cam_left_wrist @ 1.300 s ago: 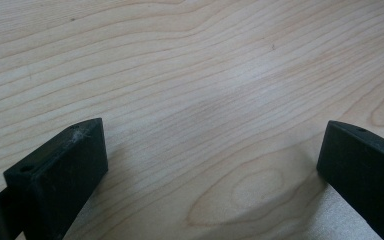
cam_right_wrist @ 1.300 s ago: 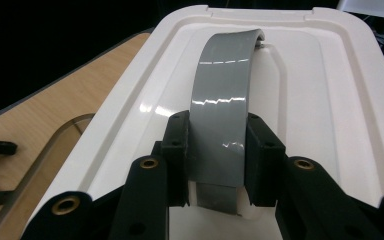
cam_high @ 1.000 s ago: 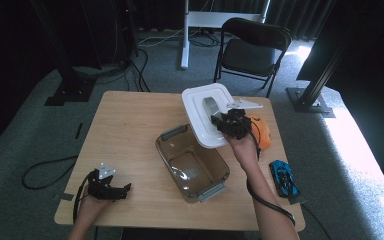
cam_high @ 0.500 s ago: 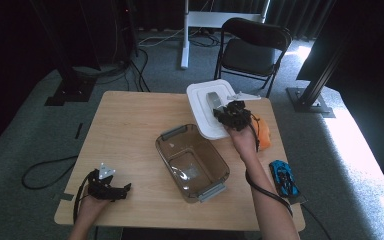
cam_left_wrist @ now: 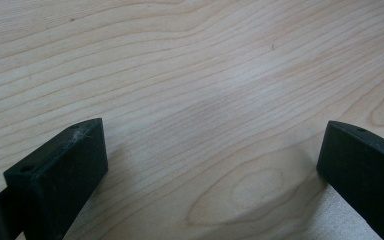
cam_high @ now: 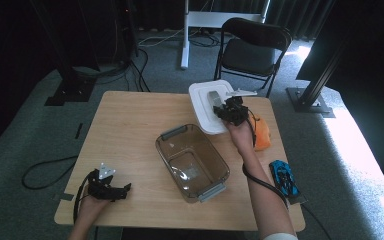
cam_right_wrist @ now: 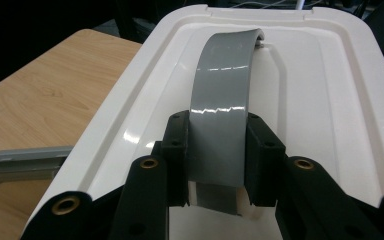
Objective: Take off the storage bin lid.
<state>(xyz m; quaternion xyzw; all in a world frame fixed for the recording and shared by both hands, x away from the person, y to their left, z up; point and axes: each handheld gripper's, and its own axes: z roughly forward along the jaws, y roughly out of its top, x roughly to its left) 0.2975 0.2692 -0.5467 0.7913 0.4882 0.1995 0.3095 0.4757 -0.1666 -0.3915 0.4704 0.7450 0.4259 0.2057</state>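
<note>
The white lid [cam_high: 210, 102], pinched by its grey handle [cam_right_wrist: 223, 95] in the right gripper [cam_high: 228, 111], has been carried off the clear container [cam_high: 192, 161] toward the bench's [cam_high: 130, 130] far edge, leaving the container uncovered. One lid and one container are counted. The left gripper [cam_high: 111, 187] rests spread, empty.

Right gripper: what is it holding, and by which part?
The right gripper is shut on the white lid, holding it by its grey handle. The left gripper holds nothing.
</note>
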